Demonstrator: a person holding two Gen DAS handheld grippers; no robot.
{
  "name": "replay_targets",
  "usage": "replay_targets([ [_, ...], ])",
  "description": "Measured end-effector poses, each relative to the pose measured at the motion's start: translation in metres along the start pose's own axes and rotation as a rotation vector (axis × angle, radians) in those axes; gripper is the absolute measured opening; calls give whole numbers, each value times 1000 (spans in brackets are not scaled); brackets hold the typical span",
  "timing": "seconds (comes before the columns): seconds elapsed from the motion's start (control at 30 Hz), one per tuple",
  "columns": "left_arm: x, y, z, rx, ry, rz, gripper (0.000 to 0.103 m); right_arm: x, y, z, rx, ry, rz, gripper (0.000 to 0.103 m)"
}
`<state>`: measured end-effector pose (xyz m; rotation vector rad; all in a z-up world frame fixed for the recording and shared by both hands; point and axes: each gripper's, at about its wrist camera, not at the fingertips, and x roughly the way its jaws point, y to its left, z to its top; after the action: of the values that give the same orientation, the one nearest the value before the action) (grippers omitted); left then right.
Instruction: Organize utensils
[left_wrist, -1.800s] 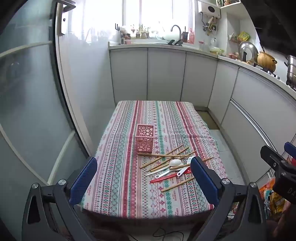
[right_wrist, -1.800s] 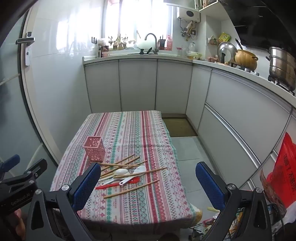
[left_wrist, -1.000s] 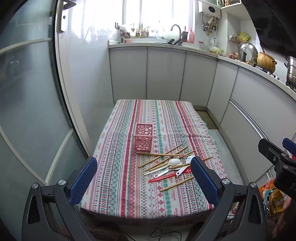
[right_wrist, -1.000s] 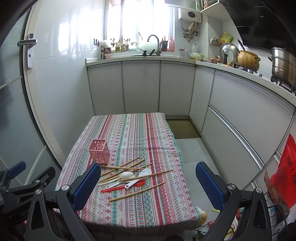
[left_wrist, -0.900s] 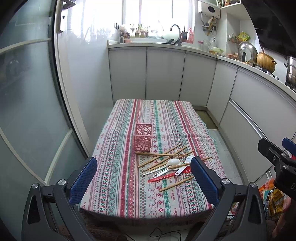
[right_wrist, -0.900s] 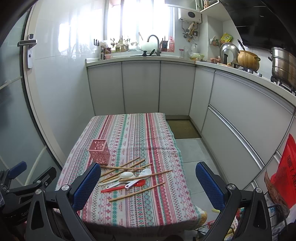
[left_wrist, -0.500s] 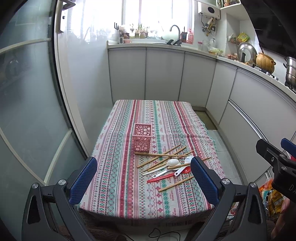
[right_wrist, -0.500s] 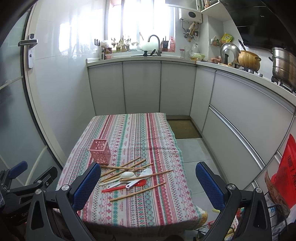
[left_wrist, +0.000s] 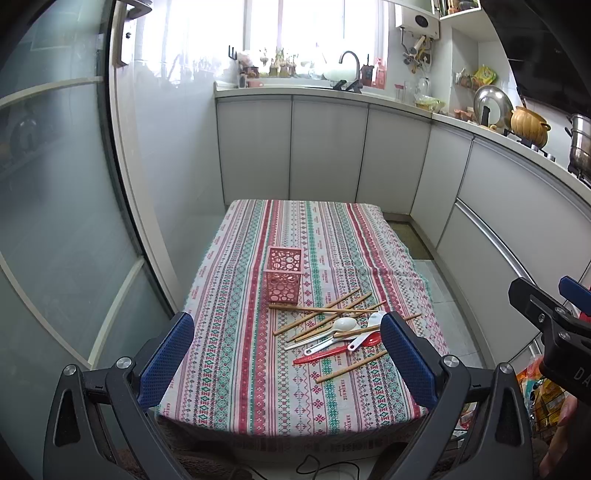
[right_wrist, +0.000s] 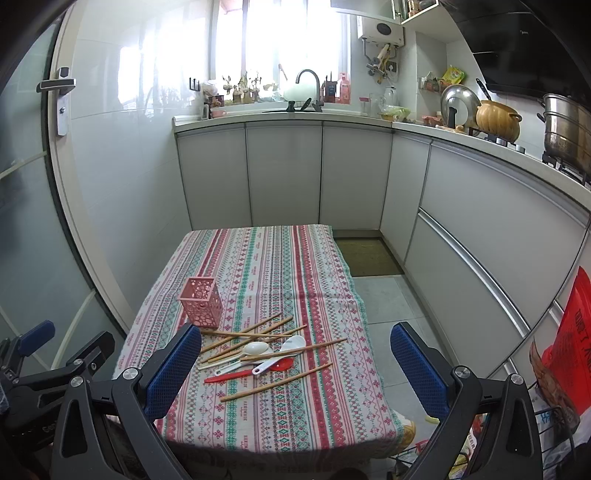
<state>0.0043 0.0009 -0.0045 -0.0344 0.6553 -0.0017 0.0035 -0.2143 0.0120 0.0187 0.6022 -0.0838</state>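
Observation:
A pink perforated holder (left_wrist: 283, 275) stands upright on the striped tablecloth (left_wrist: 236, 354); it also shows in the right wrist view (right_wrist: 202, 302). In front and to the right of it lies a loose pile: several wooden chopsticks (left_wrist: 325, 309), a white spoon (left_wrist: 343, 325), a red spatula (left_wrist: 334, 353) and white utensils. The pile also shows in the right wrist view (right_wrist: 258, 349). My left gripper (left_wrist: 286, 360) is open and empty, held back before the table's near edge. My right gripper (right_wrist: 295, 367) is open and empty, also short of the table.
The table stands in a narrow kitchen. White cabinets (left_wrist: 325, 151) run along the back and right. A glass sliding door (left_wrist: 55, 221) is on the left. A red bag (right_wrist: 569, 332) hangs low on the right. A floor mat (right_wrist: 369, 256) lies beyond the table.
Both grippers have drifted slightly back and up from the table, so the table looks a little farther off. Nothing on the table has moved.

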Motion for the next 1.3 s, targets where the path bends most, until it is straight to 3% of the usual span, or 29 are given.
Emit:
replay_targets([
  [1.3,-4,-2,-2,3,-7,1,102,-1,0,0,1,0,-2,103],
])
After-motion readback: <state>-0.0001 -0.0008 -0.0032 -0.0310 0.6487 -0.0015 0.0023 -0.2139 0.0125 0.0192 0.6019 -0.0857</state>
